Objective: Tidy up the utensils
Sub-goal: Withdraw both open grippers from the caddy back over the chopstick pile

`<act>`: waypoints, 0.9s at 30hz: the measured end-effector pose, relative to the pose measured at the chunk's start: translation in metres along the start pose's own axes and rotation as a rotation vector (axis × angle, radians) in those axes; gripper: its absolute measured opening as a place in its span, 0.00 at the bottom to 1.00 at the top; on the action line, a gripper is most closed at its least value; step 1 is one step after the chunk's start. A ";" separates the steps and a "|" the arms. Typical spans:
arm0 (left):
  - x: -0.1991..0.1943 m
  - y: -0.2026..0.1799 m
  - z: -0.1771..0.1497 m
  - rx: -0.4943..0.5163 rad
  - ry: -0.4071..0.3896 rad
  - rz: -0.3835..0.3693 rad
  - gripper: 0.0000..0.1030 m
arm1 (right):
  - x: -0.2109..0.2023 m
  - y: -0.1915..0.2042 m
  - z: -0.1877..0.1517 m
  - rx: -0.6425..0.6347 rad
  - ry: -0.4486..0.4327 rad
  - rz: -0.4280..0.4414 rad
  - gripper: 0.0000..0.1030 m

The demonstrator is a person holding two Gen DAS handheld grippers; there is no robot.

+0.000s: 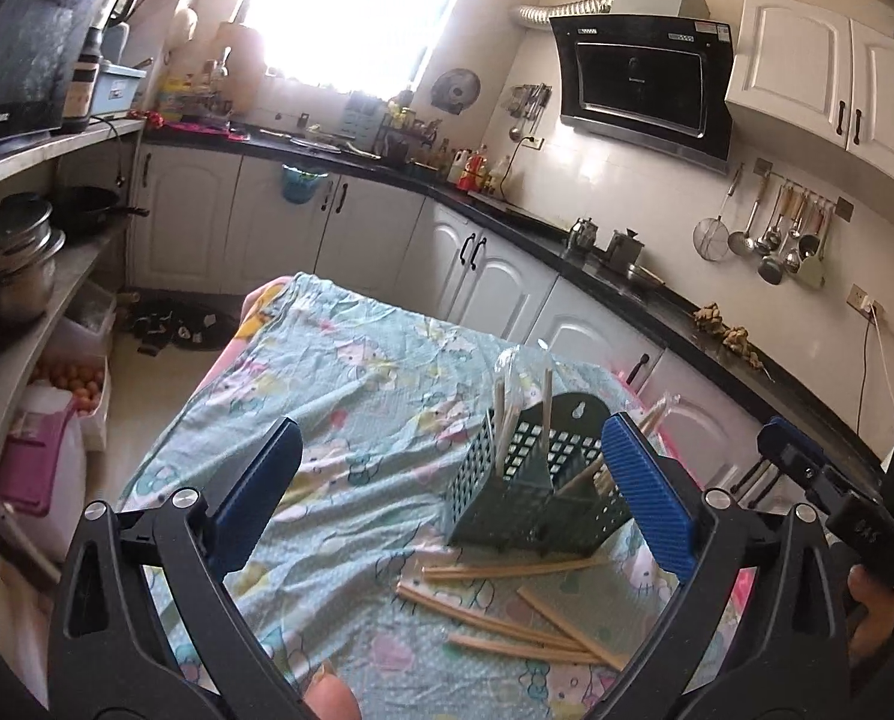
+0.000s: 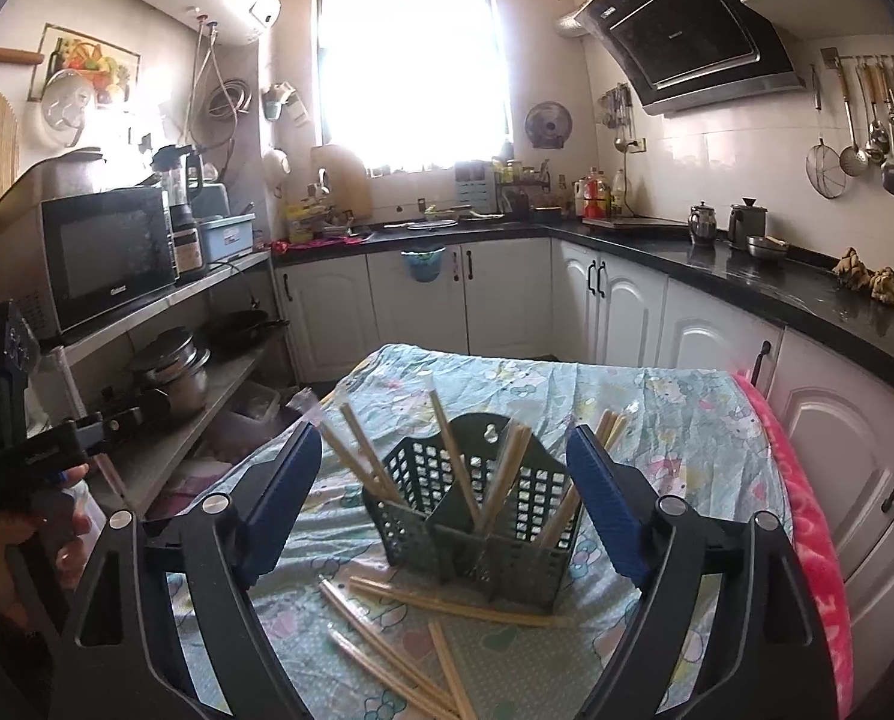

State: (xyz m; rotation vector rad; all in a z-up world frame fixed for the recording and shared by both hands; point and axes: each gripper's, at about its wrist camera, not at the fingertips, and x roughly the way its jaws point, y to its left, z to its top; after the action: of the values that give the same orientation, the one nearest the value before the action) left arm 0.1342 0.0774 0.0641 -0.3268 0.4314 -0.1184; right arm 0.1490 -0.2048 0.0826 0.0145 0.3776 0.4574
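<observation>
Setting: a home kitchen, seen from two cameras, one on each hand-held gripper, both looking over a table (image 2: 657,396) draped in a pale blue cartoon-print cloth.
Utensil holder: a dark green plastic caddy (image 2: 477,516) with perforated walls and several compartments stands upright near the middle of the cloth; in the left wrist view it sits right of centre (image 1: 531,480).
Chopsticks already in: several pale wooden chopsticks (image 2: 501,480) lean at mixed angles out of the compartments, some apparently in clear wrappers.
Chopsticks left to sort: a loose scatter of chopsticks (image 2: 447,603) lies flat on the cloth just in front of the caddy, crossing one another; the left view shows the same pile (image 1: 507,624).
Left gripper: the left gripper (image 1: 447,516) has its blue pads spread wide with nothing between them, aimed at the cloth to the left of the caddy.
Right gripper: the right gripper (image 2: 441,510) is also spread wide and empty, framing the caddy from behind the pile.
Handling: the sticks look light, thin, stiff and smooth, so they are likely to roll or pivot in a pinch.
Where to grip: probably near the middle of one stick lying clear of the others, pads across its width.
Risk: the light caddy could tip if nudged.
</observation>
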 end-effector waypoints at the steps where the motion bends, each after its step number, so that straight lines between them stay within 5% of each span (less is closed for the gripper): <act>1: -0.001 0.000 -0.003 0.000 0.006 -0.001 0.90 | -0.001 0.001 -0.002 -0.001 0.002 0.005 0.79; 27: -0.006 0.024 -0.047 -0.036 0.099 0.029 0.90 | 0.006 0.023 -0.052 -0.068 0.157 0.045 0.80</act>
State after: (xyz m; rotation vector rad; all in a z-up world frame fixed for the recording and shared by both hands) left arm 0.1099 0.0881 0.0183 -0.3507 0.5366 -0.0991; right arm 0.1252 -0.1852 0.0341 -0.0794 0.5162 0.5174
